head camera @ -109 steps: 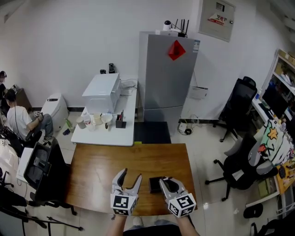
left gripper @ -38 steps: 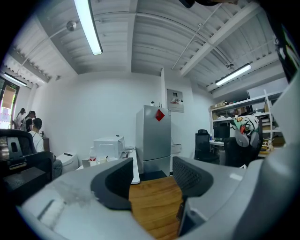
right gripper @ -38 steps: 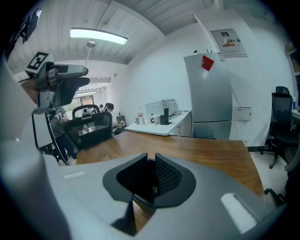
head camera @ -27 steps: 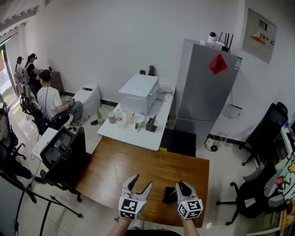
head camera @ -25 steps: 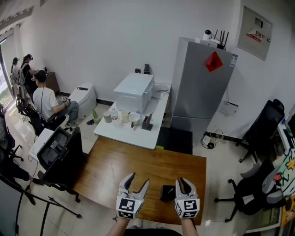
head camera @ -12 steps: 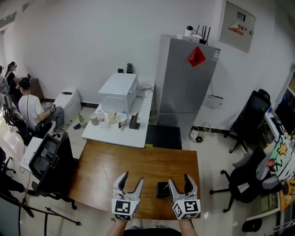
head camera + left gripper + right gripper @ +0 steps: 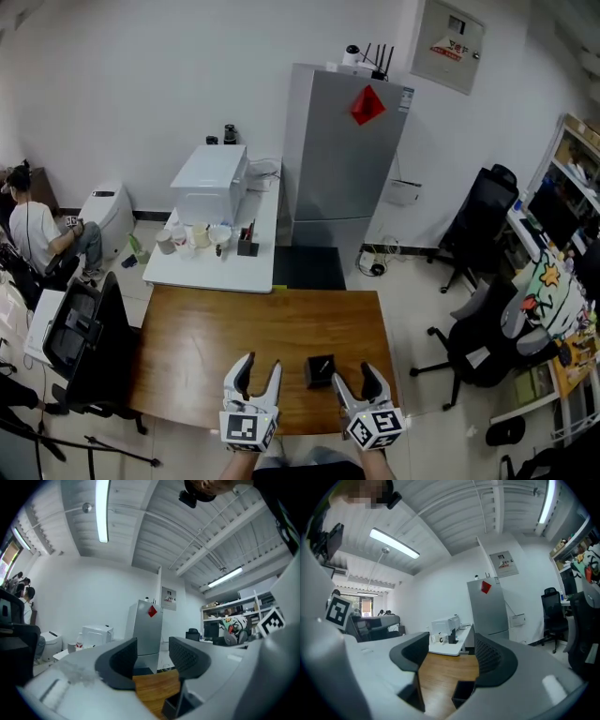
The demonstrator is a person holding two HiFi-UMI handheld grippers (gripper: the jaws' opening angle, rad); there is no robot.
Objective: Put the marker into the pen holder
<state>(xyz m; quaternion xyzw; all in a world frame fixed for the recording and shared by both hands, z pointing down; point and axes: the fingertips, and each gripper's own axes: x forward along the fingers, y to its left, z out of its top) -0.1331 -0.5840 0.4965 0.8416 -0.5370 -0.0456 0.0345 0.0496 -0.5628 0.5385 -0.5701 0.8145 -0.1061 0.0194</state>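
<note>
"Where's the marker (image 7: 323, 367)?"

"Seemingly inside the pen holder (image 7: 319, 374), by the table's (image 7: 234, 323) edge nearest the person, right of middle. Left gripper (image 7: 258, 364) gapes, empty. Right gripper (image 7: 352, 375) just spread wide, nothing between."

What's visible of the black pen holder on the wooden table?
The pen holder is a small black square box, open-topped and matte. It stands upright near the person's edge of the wooden table, right of centre. A thin pale streak crosses its opening; what it is can't be told. Only the table touches it.
</note>
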